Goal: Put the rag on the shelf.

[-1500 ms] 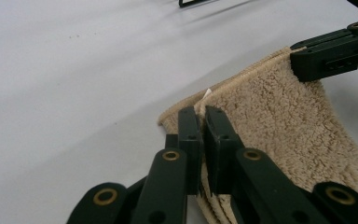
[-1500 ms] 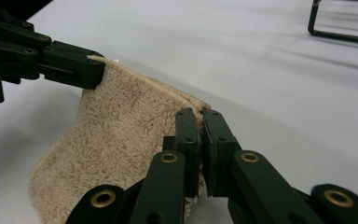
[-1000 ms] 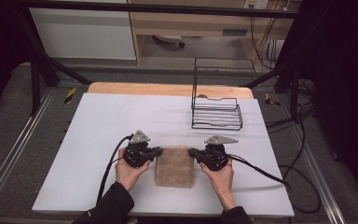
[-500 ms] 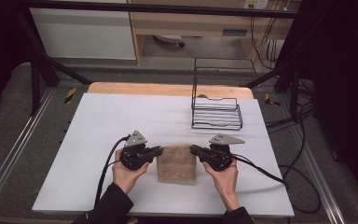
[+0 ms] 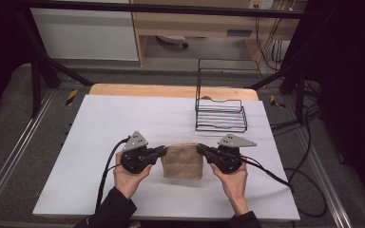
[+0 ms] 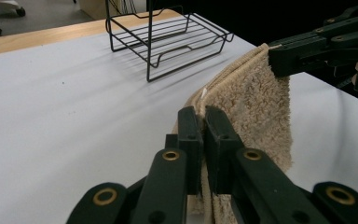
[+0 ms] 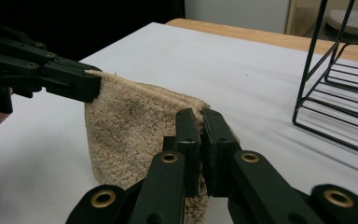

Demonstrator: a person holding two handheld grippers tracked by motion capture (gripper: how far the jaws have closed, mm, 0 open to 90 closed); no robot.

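Item: beige terry towel (image 5: 183,161), folded, held up over the near middle of the white table (image 5: 123,118) between the two grippers; its lower edge appears to rest on or just above the surface.

Left gripper (image 5: 158,151): jaws pressed together on the towel's upper left corner, seen close in the left gripper view, where the towel (image 6: 256,107) runs off toward the other gripper.

Right gripper (image 5: 203,149): jaws likewise clamped on the upper right corner; in the right gripper view the cloth (image 7: 130,135) hangs below the pinch as a doubled sheet.

Hands: left hand (image 5: 126,176) and right hand (image 5: 234,180) come in from the near edge, each cupped under its gripper.

Reason for the hold: a pinch at each top corner keeps the top edge taut (it sags only slightly in the middle), so the cloth hangs flat and can be carried, laid down or folded again without bunching.

Wire rack (image 5: 221,111): black, with a tall back frame, standing at the far right of the table, well apart from the towel; a likely destination, judging by its open shelf facing the work.

Table edge: a wooden strip (image 5: 171,90) shows beyond the white top.

Cables: one trails from each gripper toward the near side, clear of the towel.

Risk: the thick pile could slip if either pinch loosens.
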